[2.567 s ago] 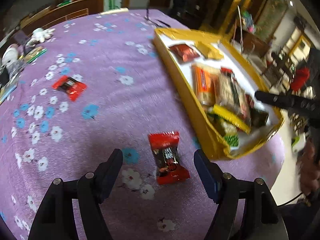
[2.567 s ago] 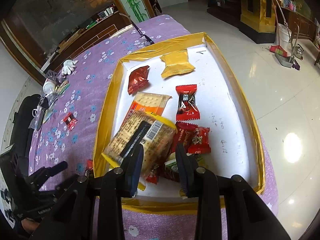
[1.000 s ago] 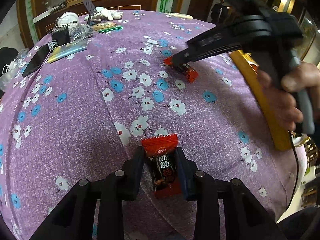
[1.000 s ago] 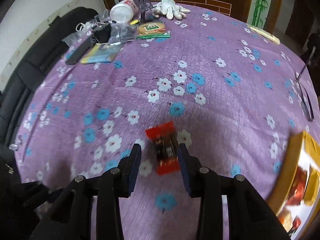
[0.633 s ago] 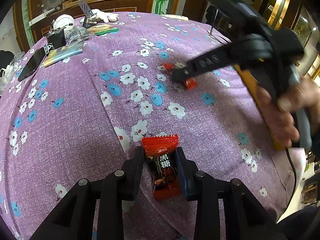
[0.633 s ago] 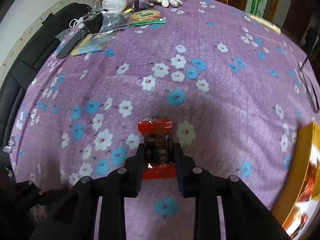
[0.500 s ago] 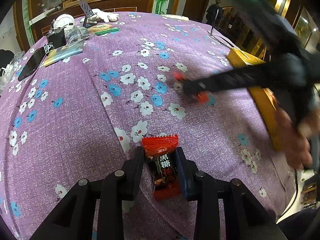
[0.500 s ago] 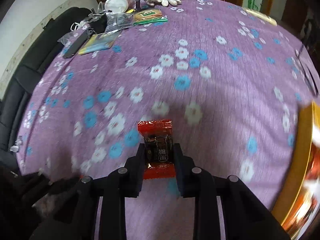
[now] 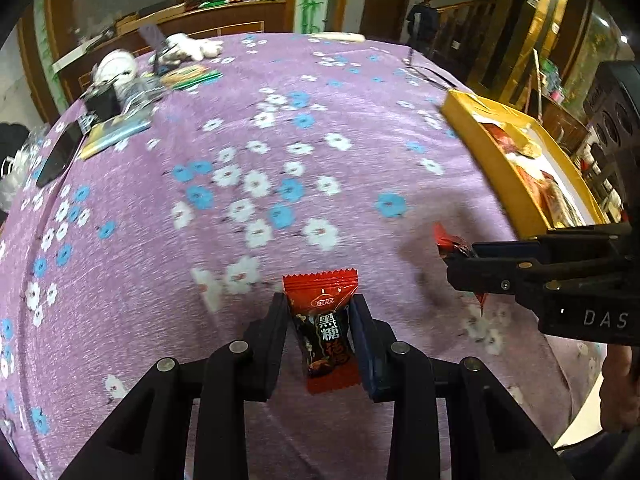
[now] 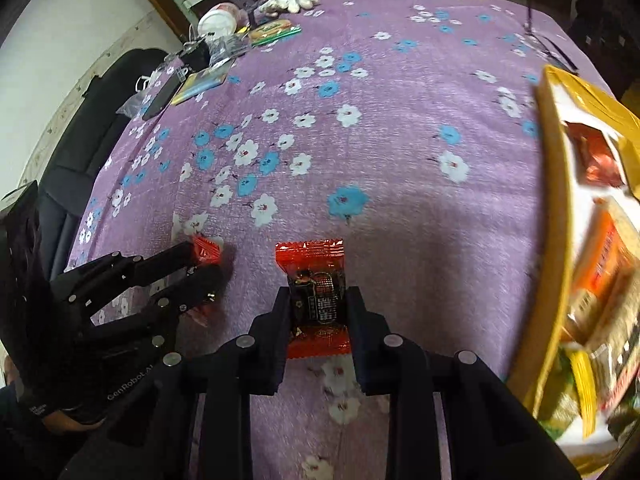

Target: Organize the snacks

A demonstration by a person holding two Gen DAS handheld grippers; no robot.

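the cloth-covered table top [image 9: 360, 128] was purple, strewn with white and blue flowers. each small crinkled candy wrapper, [image 9: 326, 330] and [image 10: 316, 300], was bright red around a black printed panel. the shallow cardboard box [image 10: 554, 216] had golden-yellow walls and a white floor. both plastic grippers, [image 9: 320, 332] and [image 10: 318, 312], were black.

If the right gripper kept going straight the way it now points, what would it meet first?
Probably the purple tablecloth: the right gripper, its jaws shut on a red candy, points steeply down at bare cloth. The yellow box lies off to its right.
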